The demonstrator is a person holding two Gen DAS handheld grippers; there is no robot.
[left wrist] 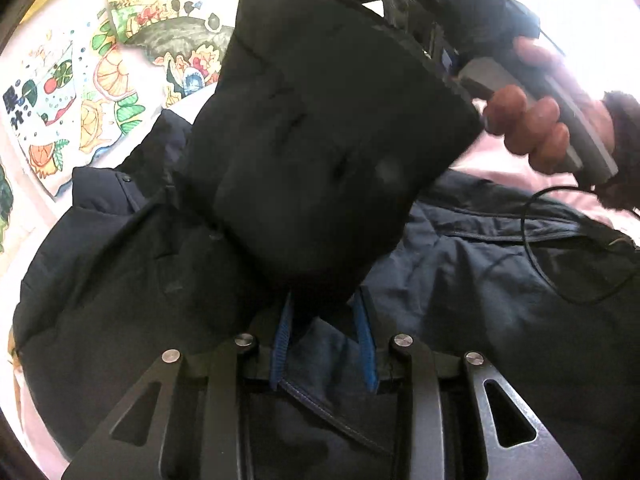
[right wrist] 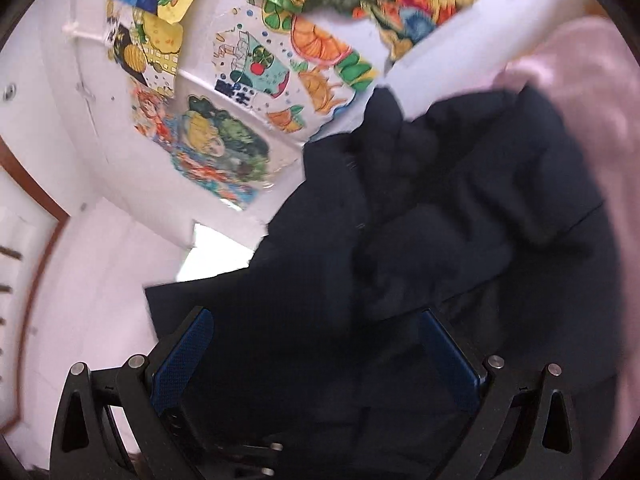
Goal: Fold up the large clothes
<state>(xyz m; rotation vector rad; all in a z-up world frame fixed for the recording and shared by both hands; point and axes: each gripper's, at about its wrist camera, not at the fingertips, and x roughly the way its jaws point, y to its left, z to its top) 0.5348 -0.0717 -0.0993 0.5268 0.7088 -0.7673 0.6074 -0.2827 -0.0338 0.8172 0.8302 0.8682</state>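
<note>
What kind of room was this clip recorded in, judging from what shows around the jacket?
Probably a home bedroom or child's room. Colourful hand-drawn pictures are stuck on a white wall, and the dark jacket lies on a pale pink sheet, likely a bed.

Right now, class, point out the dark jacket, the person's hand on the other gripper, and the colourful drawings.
dark jacket [left wrist: 480,264], left wrist view: creased body panel.
hand [left wrist: 532,124], left wrist view: knuckles curled round the handle.
colourful drawings [right wrist: 256,68], right wrist view: sheet with fruit sketches.
</note>
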